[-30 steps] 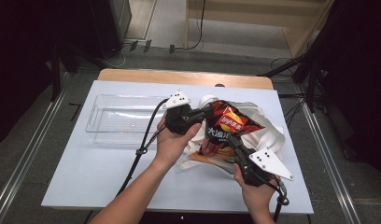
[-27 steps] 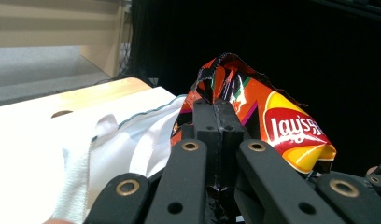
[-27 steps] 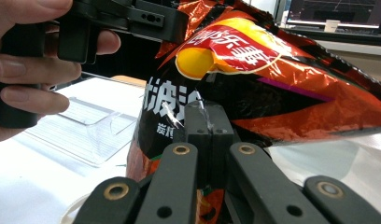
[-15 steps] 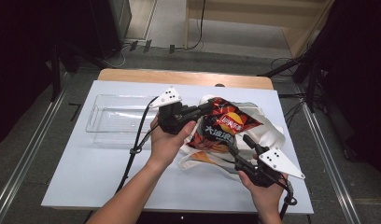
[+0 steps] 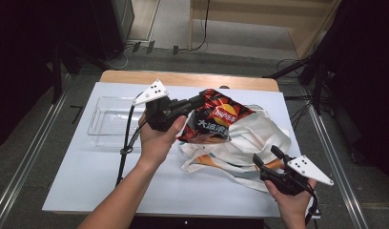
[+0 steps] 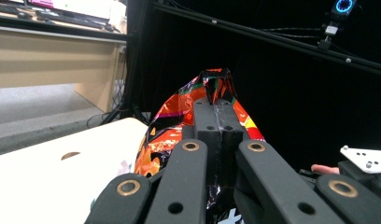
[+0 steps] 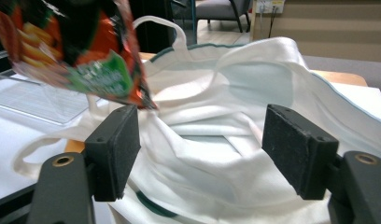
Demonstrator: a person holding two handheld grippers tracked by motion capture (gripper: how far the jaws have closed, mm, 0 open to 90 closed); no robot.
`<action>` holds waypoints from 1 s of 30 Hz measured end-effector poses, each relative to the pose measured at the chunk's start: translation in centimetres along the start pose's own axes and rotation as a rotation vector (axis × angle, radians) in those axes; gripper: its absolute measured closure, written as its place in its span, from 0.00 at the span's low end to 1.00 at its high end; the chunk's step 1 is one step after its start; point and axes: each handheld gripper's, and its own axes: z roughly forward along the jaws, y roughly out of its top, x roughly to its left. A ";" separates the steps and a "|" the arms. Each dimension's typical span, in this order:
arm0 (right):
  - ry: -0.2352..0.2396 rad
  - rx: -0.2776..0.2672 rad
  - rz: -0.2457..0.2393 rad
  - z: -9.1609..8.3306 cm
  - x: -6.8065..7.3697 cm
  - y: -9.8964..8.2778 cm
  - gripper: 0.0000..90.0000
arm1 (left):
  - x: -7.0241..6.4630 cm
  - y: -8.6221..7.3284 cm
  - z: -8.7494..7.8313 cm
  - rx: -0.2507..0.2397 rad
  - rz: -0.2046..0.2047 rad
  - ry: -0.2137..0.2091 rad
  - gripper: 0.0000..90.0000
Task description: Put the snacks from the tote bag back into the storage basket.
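Note:
An orange-and-black chip bag (image 5: 216,121) (image 6: 165,126) hangs above the table with my left gripper (image 5: 202,100) (image 6: 219,100) shut on its top edge. Its lower end still hangs over a crumpled white tote bag (image 5: 252,138) (image 7: 226,93) lying mid-table. My right gripper (image 5: 265,156) (image 7: 202,149) sits at the tote's near right edge. Its jaws have just been opening and now stand wide, with cloth lying behind the gap and neither pad pressing on it. The chip bag (image 7: 72,46) hangs at the upper left of the right gripper view.
A clear plastic tray (image 5: 109,119) (image 7: 34,98) stands at the back left of the white table (image 5: 87,191). A wooden strip runs along the table's far edge. The left gripper's cable trails down beside the forearm.
The left gripper has raised the chip bag up and to the left, off the tote. The right gripper has opened its jaws and drawn back toward the near right corner.

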 end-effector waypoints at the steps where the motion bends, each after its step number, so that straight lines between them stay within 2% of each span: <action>1: 0.003 0.000 0.004 -0.1 -0.1 -0.1 0.30 | 0.0 0.0 0.0 0.000 0.000 0.000 1.00; 9: 0.013 -0.007 0.006 -0.4 -0.5 -0.1 0.27 | 1.1 1.0 -2.2 -0.030 0.001 0.045 1.00; 10: 0.014 -0.003 -0.009 -0.4 -0.4 -0.1 0.26 | 1.5 1.3 -2.8 -0.039 -0.001 0.058 1.00; 19: 0.015 0.032 -0.003 -0.3 0.0 -0.7 0.21 | 3.2 2.1 -5.0 -0.053 0.009 0.116 1.00; 20: 0.014 0.034 -0.002 -0.3 0.0 -0.7 0.21 | 3.6 2.4 -5.7 -0.064 0.008 0.129 1.00; 30: 0.016 0.044 -0.004 -0.2 0.2 -0.8 0.20 | 5.4 3.4 -8.6 -0.095 0.016 0.169 1.00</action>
